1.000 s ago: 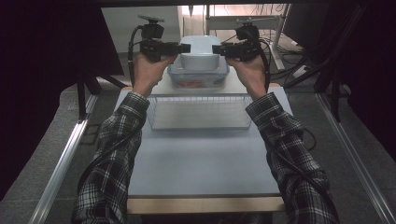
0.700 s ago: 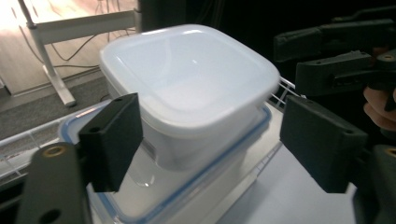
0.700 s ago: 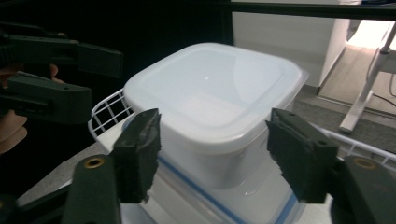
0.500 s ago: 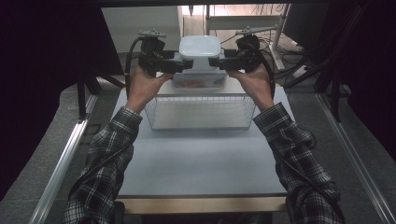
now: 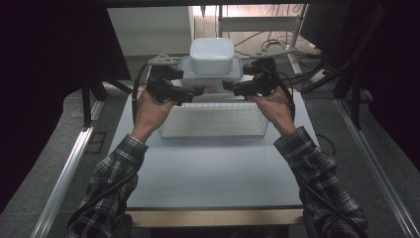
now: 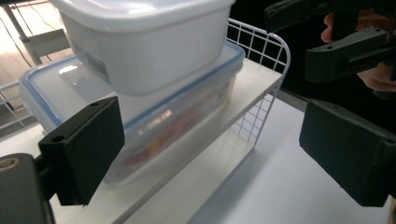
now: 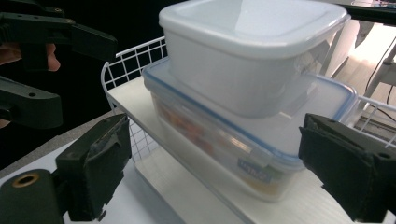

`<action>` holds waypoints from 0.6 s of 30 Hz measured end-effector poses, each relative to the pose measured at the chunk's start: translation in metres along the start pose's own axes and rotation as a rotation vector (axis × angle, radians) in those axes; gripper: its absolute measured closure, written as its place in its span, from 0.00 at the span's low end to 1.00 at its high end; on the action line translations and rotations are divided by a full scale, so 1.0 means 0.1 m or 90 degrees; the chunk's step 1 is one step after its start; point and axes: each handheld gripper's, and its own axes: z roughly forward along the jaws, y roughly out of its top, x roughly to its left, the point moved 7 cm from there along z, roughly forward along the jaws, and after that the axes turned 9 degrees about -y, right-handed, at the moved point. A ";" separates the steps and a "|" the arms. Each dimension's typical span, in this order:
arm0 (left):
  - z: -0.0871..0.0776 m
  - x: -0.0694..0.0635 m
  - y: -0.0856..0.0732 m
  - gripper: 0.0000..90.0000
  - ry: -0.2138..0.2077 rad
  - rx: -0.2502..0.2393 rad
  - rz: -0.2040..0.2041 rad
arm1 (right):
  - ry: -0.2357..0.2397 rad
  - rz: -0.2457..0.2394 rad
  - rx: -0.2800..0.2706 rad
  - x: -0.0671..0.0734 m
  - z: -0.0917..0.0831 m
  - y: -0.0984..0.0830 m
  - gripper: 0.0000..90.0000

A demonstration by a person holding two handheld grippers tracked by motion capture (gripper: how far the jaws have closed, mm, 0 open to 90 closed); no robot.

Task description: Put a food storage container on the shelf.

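white tub (image 7: 247,60) stacked on blue-rimmed box (image 7: 243,140).

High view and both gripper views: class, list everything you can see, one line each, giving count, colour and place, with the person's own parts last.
White container: one, opaque white with lid, stacked on the lidded box.
Lidded box: one, clear with blue-edged lid, reddish contents, on the shelf.
Wire shelf: one, white mesh with a pale board on top, at the far part of the table.
Table: one, pale grey top, wooden front edge.
Left gripper: one, black, jaws open, beside the box's left end.
Right gripper: one, black, jaws open, beside the box's right end.
Sleeves: two, checked, from the bottom edge.
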 end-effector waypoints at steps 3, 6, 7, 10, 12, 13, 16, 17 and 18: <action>-0.02 -0.01 -0.06 0.06 0.003 -0.001 0.008 | 0.006 -0.005 -0.001 0.03 -0.03 -0.06 0.09; -0.05 -0.04 -0.13 0.06 0.003 -0.005 0.011 | 0.007 -0.014 0.001 0.06 -0.04 -0.13 0.08; -0.05 -0.06 -0.16 0.06 0.003 -0.007 0.009 | 0.007 -0.016 0.003 0.07 -0.05 -0.15 0.08; -0.06 -0.09 -0.23 0.06 0.001 -0.009 0.013 | 0.012 -0.020 0.003 0.09 -0.06 -0.22 0.07; -0.07 -0.10 -0.28 0.05 0.000 -0.009 0.014 | 0.017 -0.019 0.002 0.12 -0.08 -0.26 0.07; -0.07 -0.11 -0.31 0.05 0.000 -0.010 0.015 | 0.019 -0.021 0.002 0.12 -0.08 -0.28 0.07; -0.07 -0.12 -0.38 0.04 0.008 -0.008 0.019 | 0.024 -0.021 0.002 0.16 -0.10 -0.33 0.06; -0.07 -0.12 -0.41 0.04 0.007 -0.008 0.022 | 0.025 -0.024 0.003 0.16 -0.10 -0.35 0.06; -0.07 -0.13 -0.43 0.04 0.007 -0.008 0.023 | 0.025 -0.025 0.001 0.17 -0.11 -0.36 0.06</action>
